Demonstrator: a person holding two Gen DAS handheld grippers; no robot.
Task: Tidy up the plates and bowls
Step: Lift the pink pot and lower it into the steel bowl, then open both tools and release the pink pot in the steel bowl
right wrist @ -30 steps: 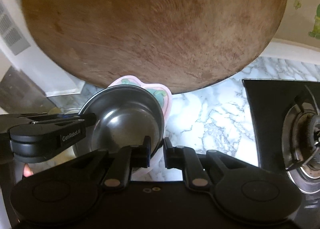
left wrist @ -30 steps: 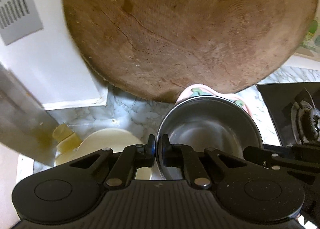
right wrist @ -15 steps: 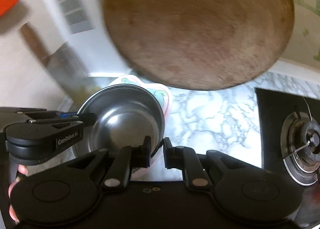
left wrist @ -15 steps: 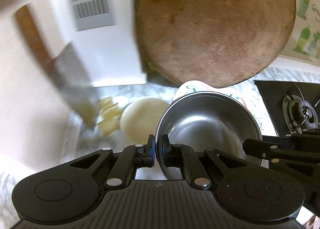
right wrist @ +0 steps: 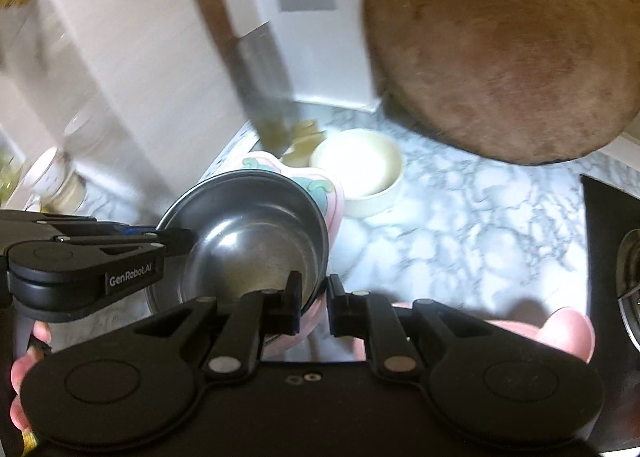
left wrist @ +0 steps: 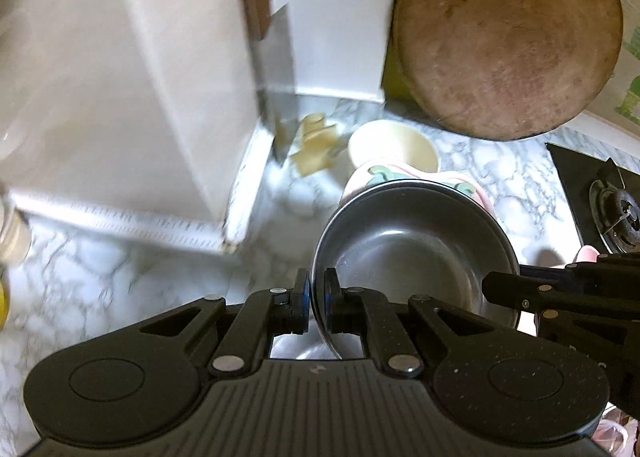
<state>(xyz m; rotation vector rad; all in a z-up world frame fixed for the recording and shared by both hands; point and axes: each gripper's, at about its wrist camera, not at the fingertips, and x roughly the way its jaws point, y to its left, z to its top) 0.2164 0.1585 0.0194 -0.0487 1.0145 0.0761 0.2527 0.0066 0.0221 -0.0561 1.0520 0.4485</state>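
Gripping the near-left rim of the steel bowl (left wrist: 412,253), the left gripper (left wrist: 316,299) is clenched on it, while the right gripper (right wrist: 314,307) clamps the opposite rim together with the pink plate (right wrist: 334,197) beneath. Both dishes hang above the marble bench (right wrist: 472,217). Just beyond sits a cream bowl (right wrist: 360,165), with bare marble between it and the stove (left wrist: 612,209) edge.

steel bowl (left wrist: 412,249) nested in pink plate (right wrist: 320,189) | cream bowl (right wrist: 360,165) on counter
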